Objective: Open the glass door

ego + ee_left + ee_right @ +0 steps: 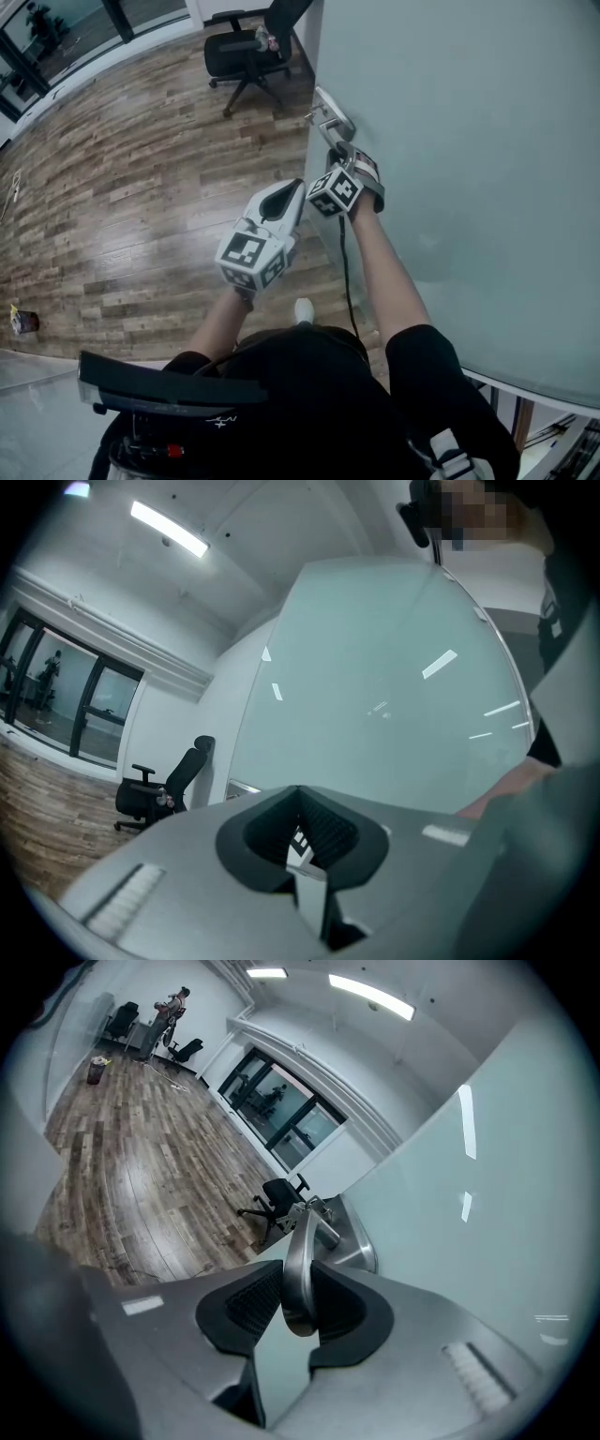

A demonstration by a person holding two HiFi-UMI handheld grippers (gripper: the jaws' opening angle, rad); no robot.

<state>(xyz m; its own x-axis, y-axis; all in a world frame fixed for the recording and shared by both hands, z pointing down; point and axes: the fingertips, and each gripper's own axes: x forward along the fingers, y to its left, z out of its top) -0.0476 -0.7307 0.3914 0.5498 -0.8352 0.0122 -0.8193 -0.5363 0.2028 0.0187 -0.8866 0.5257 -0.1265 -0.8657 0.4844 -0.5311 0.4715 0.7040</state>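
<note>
Right claw [298, 1299] is pinching the metal lever handle [300, 1255] of the glass door, its ribbed pads pressing on the lever's free end from both sides, as the person is standing close against the pane. From the head view, this claw [347, 178] is reaching up to the handle [330, 122], which is sitting on its plate at the door's near edge, with a dark cable [344, 262] trailing down along the forearm. Just beside it, the left claw [286, 192] is hovering with its tips pressed together and nothing between them [300, 794], clear of the glass. Frosted, pale green glass of the door [450, 141] is filling the right of the scene. Beyond the door's edge, a wood-plank floor [122, 187] is stretching away to a black office chair [246, 52] parked by the wall.
</note>
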